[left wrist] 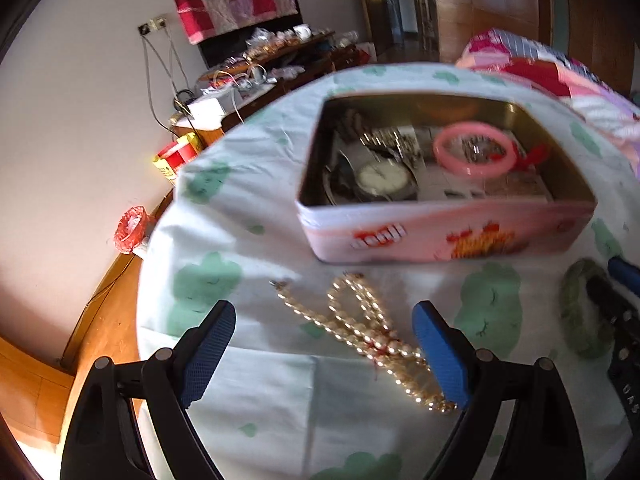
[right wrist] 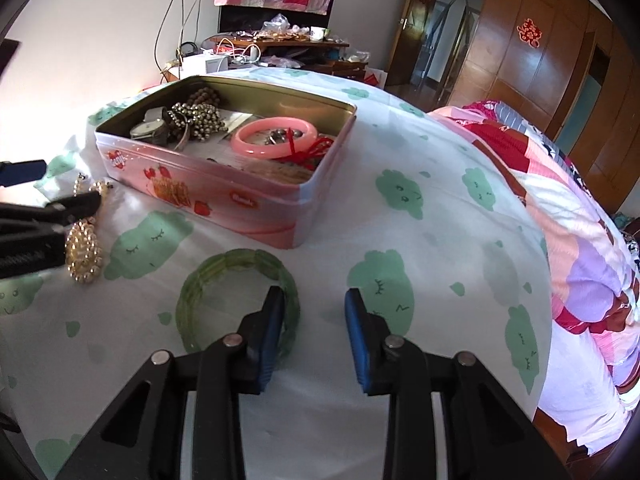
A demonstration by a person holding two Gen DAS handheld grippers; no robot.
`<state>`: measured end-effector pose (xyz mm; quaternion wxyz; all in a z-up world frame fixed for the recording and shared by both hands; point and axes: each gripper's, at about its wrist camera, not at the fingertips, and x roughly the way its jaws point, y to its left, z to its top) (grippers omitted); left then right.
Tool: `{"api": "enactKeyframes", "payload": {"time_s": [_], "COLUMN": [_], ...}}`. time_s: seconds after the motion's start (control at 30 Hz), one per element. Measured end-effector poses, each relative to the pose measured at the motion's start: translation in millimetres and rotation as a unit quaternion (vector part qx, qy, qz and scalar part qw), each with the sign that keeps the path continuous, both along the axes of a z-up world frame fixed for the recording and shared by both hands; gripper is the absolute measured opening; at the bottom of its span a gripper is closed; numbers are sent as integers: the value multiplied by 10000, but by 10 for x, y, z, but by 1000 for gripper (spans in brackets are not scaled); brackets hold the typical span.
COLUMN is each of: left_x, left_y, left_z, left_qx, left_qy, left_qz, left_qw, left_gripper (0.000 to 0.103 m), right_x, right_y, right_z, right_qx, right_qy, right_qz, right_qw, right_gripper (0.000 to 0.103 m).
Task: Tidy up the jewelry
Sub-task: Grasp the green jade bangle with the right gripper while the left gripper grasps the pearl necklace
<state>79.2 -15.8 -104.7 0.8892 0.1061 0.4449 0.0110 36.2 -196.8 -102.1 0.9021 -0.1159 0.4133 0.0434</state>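
A green bangle (right wrist: 224, 280) lies flat on the cloud-print sheet. My right gripper (right wrist: 314, 294) straddles its right rim: the left finger (right wrist: 272, 332) sits inside the ring, and the right pad stands apart from the rim, so the gripper is open. A gold pearl necklace (left wrist: 360, 328) lies looped in front of the pink tin (left wrist: 440, 236). My left gripper (left wrist: 325, 308) hovers over it, open wide with a finger on each side. In the right wrist view the necklace (right wrist: 82, 256) lies under the left gripper (right wrist: 52, 208). The tin (right wrist: 240, 208) holds a pink bangle (right wrist: 276, 136), a watch and beads.
The sheet (left wrist: 248, 380) drops off to a wooden floor at the left. A patchwork quilt (right wrist: 580, 240) is piled at the right. A cluttered desk (right wrist: 280, 40) stands beyond the bed, and wooden wardrobes (right wrist: 540, 60) line the right wall.
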Motion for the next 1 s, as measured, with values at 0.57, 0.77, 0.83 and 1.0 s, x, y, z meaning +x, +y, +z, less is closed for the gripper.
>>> {"api": "enactKeyframes", "payload": {"time_s": [0.57, 0.77, 0.83, 1.0], "left_x": [-160, -200, -211, -243], "left_y": [158, 194, 219, 284], "left_z": [52, 101, 131, 253], "left_qx": [-362, -195, -221, -389], "left_qy": [-34, -220, -254, -358], "left_qz": [-655, -620, -629, -612], "left_qw": [9972, 9976, 9974, 9967], "left_gripper": [15, 13, 13, 13], "right_x": [-55, -62, -63, -87], "right_y": [46, 36, 39, 55], "right_z": [-19, -8, -3, 36], "right_qx": [208, 293, 303, 384], "right_qy": [-154, -139, -142, -171], "right_qz": [216, 230, 236, 304], "right_qw": [9994, 9992, 9992, 9987], "right_gripper": [10, 10, 10, 9]}}
